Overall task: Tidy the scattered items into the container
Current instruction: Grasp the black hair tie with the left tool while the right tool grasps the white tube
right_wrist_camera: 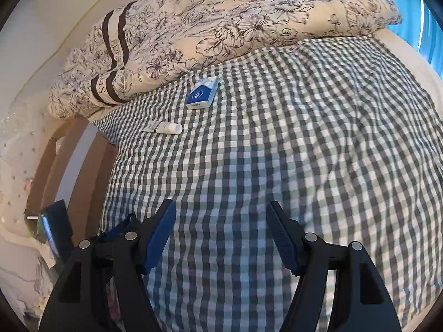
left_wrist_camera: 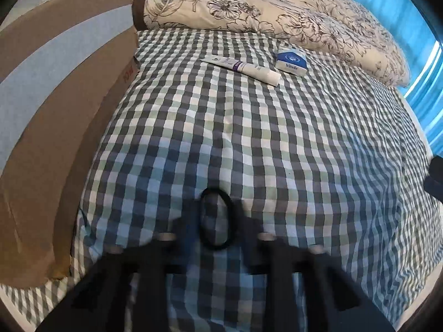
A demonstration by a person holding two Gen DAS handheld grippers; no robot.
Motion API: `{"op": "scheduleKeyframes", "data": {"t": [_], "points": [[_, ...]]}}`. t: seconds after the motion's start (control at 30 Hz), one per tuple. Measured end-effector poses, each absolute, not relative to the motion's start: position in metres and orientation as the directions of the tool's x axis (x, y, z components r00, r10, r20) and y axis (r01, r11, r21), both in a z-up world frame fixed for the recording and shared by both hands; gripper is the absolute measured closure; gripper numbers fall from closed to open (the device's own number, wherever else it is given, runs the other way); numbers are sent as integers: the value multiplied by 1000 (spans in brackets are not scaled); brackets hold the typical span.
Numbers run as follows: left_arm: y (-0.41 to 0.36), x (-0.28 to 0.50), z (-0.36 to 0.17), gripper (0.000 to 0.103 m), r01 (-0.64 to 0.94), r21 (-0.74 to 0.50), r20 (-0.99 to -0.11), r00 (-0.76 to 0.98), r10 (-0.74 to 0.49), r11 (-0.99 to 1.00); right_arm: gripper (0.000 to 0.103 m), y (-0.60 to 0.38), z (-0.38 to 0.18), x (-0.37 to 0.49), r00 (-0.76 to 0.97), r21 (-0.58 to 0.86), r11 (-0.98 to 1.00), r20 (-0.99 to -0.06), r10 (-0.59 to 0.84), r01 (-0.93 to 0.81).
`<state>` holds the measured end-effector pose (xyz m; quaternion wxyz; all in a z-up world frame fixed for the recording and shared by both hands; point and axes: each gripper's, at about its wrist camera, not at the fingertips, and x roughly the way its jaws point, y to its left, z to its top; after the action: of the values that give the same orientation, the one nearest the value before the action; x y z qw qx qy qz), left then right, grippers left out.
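A black hair tie [left_wrist_camera: 205, 218] lies flat on the checked bedsheet [left_wrist_camera: 249, 138], between the blurred fingers of my left gripper [left_wrist_camera: 217, 235], which stands open around it. Whether the fingers touch it is lost in the blur. Farther up the bed lie a white tube [left_wrist_camera: 243, 67] and a blue tissue pack [left_wrist_camera: 292, 59]. The cardboard box [left_wrist_camera: 63, 127] stands open at the left. In the right wrist view my right gripper [right_wrist_camera: 220, 206] hovers open over bare sheet with nothing between its blue pads. The tube [right_wrist_camera: 163, 127], the tissue pack [right_wrist_camera: 202, 94] and the box [right_wrist_camera: 80, 171] lie ahead and to its left.
A floral duvet [left_wrist_camera: 263, 8] is heaped at the head of the bed behind the items. A blue curtain [left_wrist_camera: 415, 27] hangs at the right. A dark part of the other gripper [left_wrist_camera: 434, 177] shows at the right edge of the left wrist view.
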<state>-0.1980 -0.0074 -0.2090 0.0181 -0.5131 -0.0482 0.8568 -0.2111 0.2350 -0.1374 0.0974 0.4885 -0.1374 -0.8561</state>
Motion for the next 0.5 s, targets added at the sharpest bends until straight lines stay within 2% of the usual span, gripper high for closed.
{"op": "scheduleKeyframes", "data": {"t": [0.33,0.5], "points": [[-14,-205,-184,93,28,-50,-843,-538,27,-998,36,183,-134,-280,-507,283,-945,-797,-328,167],[-24,-215,-186,93,53,-68,-851,-525,30,-996,36,128,-132,-335,-496,143,-936,-817,-295,322]]}}
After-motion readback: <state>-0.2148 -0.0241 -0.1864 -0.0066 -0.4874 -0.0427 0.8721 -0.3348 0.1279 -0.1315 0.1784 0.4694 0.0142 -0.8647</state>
